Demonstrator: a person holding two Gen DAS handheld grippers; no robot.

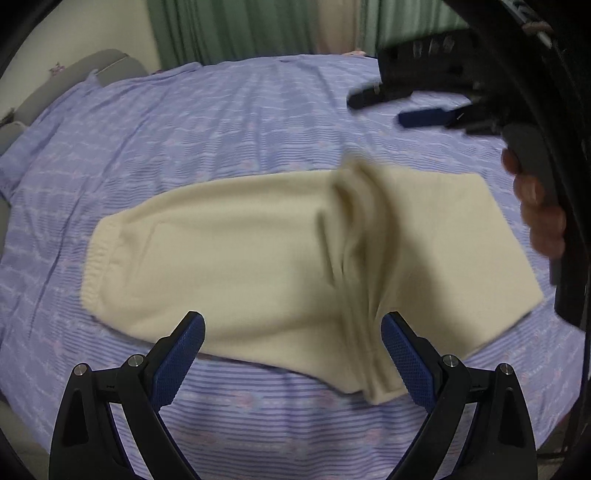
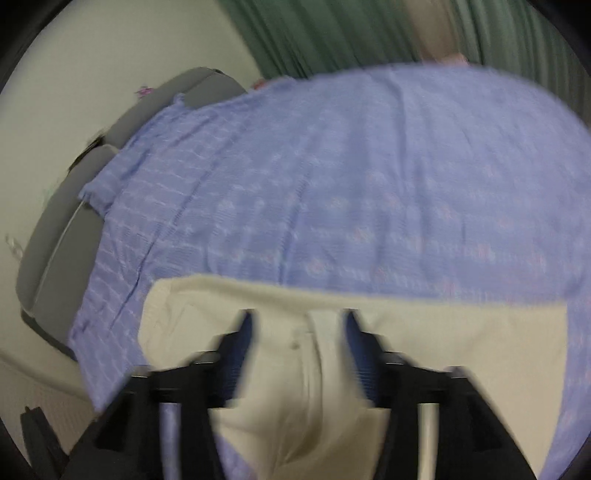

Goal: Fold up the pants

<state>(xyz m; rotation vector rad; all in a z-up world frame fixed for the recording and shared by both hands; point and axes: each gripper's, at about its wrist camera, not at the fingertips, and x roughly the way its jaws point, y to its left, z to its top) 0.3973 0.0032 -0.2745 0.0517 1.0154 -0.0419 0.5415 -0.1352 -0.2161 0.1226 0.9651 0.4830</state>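
So the whole thing sits on a bed (image 1: pixel 229 122) with a lilac-blue striped sheet, little pink flower bits printed on it, wrinkled toward the far left corner. A grey padded headboard (image 1: pixel 85 74) curves along the left, a plain cream wall (image 2: pixel 110 48) is behind that, and green curtains (image 1: pixel 229 29) hang at the back.

The pants (image 1: pixel 236 251) are cream, lying flat across the middle of the sheet, elastic waistband at the left in the left wrist view. A fold of the fabric stands up in a ridge right of centre and runs down toward the near edge, smeared by blur.

Left gripper (image 1: pixel 293 354) hangs over the near edge of the pants, jaws spread wide with nothing pinched; the ridge ends just beside its right finger.

Right gripper (image 2: pixel 299 343) is the hard one. Its own view is badly blurred, the fingers ghosted. The jaws look parted with a strip of pants between them, but whether the pads actually press on it can't be told. In the left view it shows at the top right, dark and blurry above the sheet, and the person's hand (image 1: pixel 539 206) on its handle is cut off by the lens rim.
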